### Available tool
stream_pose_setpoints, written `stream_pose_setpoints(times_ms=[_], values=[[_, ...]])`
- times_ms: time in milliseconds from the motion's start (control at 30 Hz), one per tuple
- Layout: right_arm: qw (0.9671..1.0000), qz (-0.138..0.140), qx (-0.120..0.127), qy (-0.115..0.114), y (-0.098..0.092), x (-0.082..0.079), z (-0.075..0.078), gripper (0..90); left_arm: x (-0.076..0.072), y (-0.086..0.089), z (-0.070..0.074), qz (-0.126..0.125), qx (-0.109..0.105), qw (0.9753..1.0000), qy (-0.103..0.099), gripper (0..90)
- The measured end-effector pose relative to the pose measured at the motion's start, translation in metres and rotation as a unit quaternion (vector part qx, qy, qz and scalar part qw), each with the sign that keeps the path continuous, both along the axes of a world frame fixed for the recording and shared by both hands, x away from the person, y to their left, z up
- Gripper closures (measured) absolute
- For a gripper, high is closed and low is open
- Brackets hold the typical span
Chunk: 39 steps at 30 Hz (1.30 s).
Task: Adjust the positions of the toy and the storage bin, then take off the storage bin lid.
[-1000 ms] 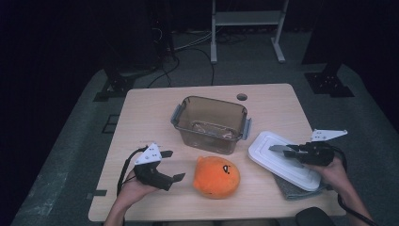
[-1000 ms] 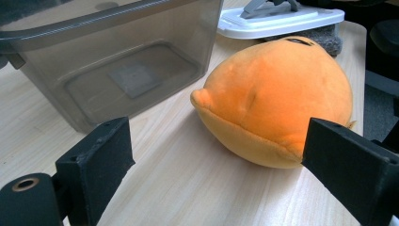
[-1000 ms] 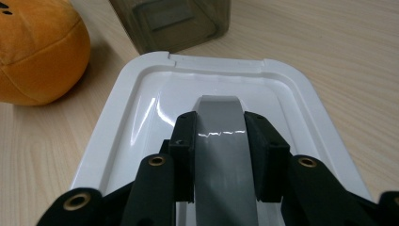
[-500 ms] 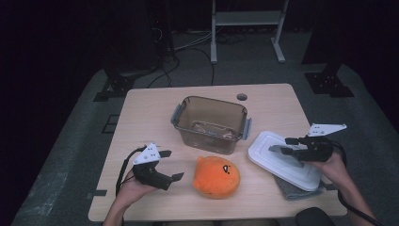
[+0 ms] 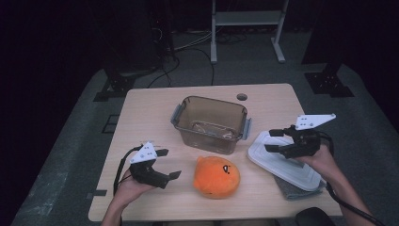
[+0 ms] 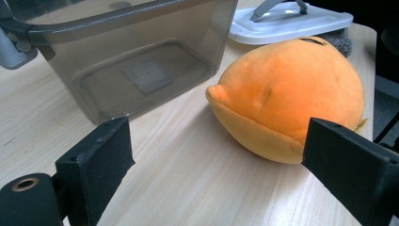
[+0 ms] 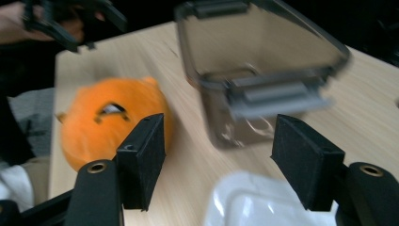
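The orange plush toy (image 5: 216, 175) lies on the table (image 5: 141, 117), just in front of the clear brown box (image 5: 210, 123) and not touching it. The left gripper (image 5: 164, 163) sits beside the toy with its jaws wide apart and nothing in them. The right gripper (image 5: 274, 140) hangs over the white lid (image 5: 282, 160), also wide open and empty. The lid rests on a grey cloth (image 5: 291, 190) to the right of the box. It looks like the reach for the toy is about to start. Next, the left gripper should slide closer, get a jaw on each side of the soft toy and squeeze gently.
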State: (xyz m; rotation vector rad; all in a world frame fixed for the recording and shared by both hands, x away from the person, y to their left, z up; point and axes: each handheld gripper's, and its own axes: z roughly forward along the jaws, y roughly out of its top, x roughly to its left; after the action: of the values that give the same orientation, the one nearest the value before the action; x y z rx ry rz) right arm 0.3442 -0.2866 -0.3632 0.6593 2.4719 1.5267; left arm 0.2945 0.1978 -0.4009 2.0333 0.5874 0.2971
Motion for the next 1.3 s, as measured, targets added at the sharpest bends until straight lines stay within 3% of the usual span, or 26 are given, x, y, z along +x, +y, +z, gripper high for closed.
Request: stream_pose_setpoints(times_ms=[267, 600, 867, 1300], values=[[0.998, 0.062, 0.009, -0.014, 0.045, -0.006, 0.02, 29.8, 0.0, 0.006, 0.0, 0.01, 0.0, 1.0, -0.001, 7.6], [0.9936, 0.111, 0.001, -0.017, 0.087, -0.01, 0.027, 27.3, 0.002, 0.017, 0.0, 0.029, -0.004, 0.9996, -0.004, 7.3], [0.9904, 0.137, -0.009, -0.01, 0.112, -0.013, 0.02, 26.6, 0.003, 0.025, -0.001, 0.042, -0.004, 0.9991, -0.004, 7.2], [0.9833, 0.179, -0.033, 0.001, 0.144, -0.02, 0.001, 26.5, 0.001, 0.025, -0.002, 0.038, -0.003, 0.9993, -0.004, 7.3]])
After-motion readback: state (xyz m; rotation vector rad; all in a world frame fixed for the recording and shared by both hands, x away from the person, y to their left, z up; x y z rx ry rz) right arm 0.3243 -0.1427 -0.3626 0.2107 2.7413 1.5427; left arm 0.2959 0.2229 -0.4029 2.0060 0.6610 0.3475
